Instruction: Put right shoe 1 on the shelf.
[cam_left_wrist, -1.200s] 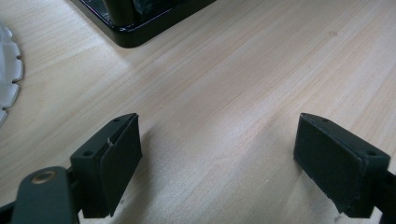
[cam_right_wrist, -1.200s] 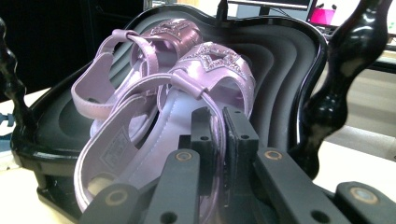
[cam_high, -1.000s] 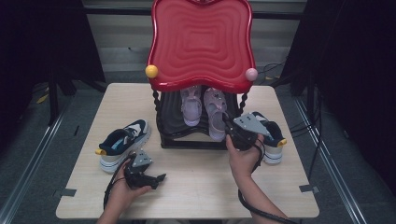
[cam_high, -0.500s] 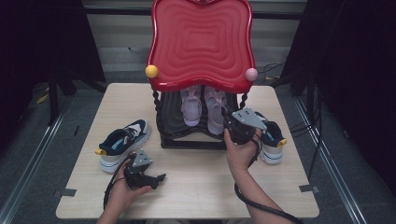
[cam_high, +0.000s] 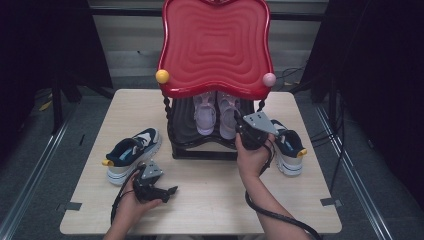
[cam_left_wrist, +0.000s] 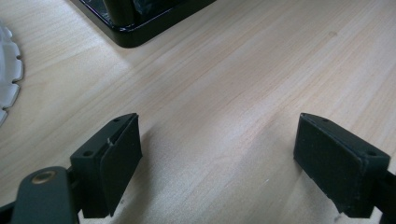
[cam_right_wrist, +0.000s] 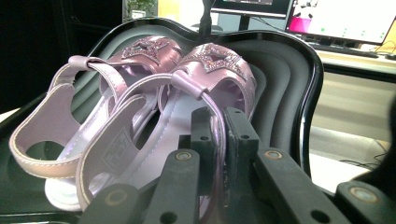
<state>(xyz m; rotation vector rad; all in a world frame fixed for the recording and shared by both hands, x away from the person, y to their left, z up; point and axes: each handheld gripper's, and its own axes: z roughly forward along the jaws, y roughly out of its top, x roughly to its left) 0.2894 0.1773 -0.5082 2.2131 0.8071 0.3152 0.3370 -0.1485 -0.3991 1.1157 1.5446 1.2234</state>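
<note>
Glossy lilac sandals on a shiny black plastic tray; matt pale wood table.

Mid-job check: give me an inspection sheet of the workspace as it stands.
Surface: wooden table, bare at the front.
Job's things: two lilac sandals on the rack's black lower shelf; red top tray above.
Clutter: one sneaker at the left, one at the right.
Grippers: right tongs shut on the nearer sandal's heel strap; left tongs open over the table.
Cables: one trails from the right tongs.
Surroundings: dark curtains, grey floor.
</note>
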